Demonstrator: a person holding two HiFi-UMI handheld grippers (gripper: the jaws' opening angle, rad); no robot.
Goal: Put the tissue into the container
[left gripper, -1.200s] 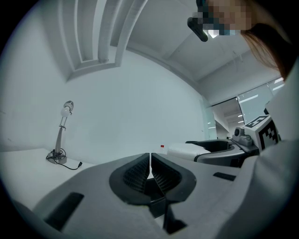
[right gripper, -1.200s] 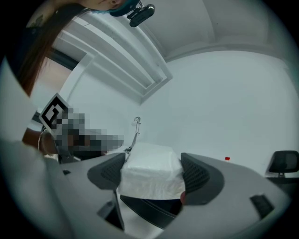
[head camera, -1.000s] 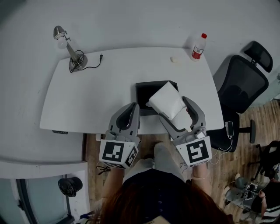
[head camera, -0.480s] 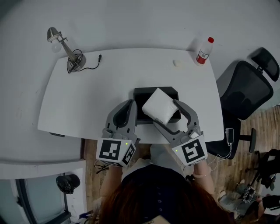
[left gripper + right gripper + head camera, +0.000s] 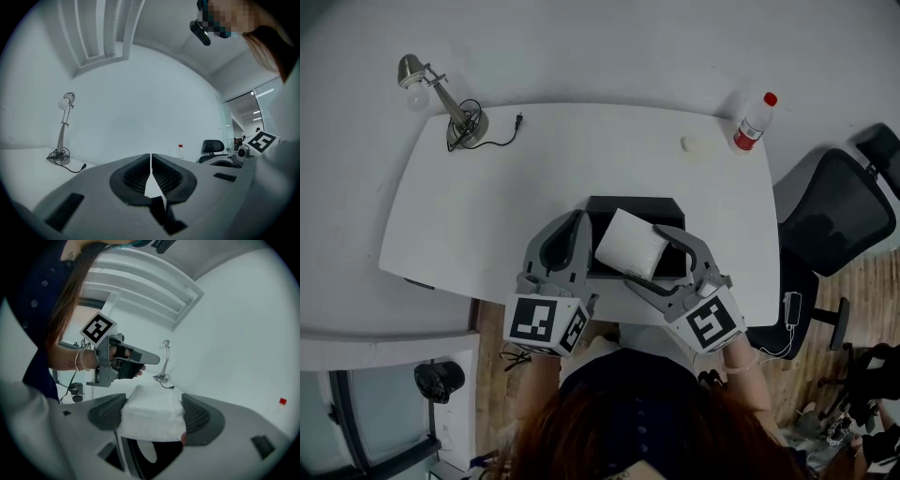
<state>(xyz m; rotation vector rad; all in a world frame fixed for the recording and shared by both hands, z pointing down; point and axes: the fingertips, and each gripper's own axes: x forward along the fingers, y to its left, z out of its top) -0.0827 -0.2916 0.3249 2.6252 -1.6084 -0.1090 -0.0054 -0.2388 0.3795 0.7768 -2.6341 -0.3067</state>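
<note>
The white tissue pack (image 5: 629, 244) (image 5: 153, 412) is clamped between the jaws of my right gripper (image 5: 639, 255) (image 5: 154, 416), held over the black rectangular container (image 5: 667, 208) near the table's front edge. In the right gripper view the container's dark opening (image 5: 157, 456) shows just under the pack. My left gripper (image 5: 572, 234) (image 5: 151, 176) rests at the container's left side, jaws pressed together with nothing in them.
A desk lamp (image 5: 441, 98) with its cable sits at the white table's (image 5: 487, 206) back left. A red-capped bottle (image 5: 753, 122) and a small white lump (image 5: 691, 143) stand at the back right. A black office chair (image 5: 839, 211) is right of the table.
My right gripper has carried the tissue pack leftward and lower over the container. The left gripper stayed beside the container's left side.
</note>
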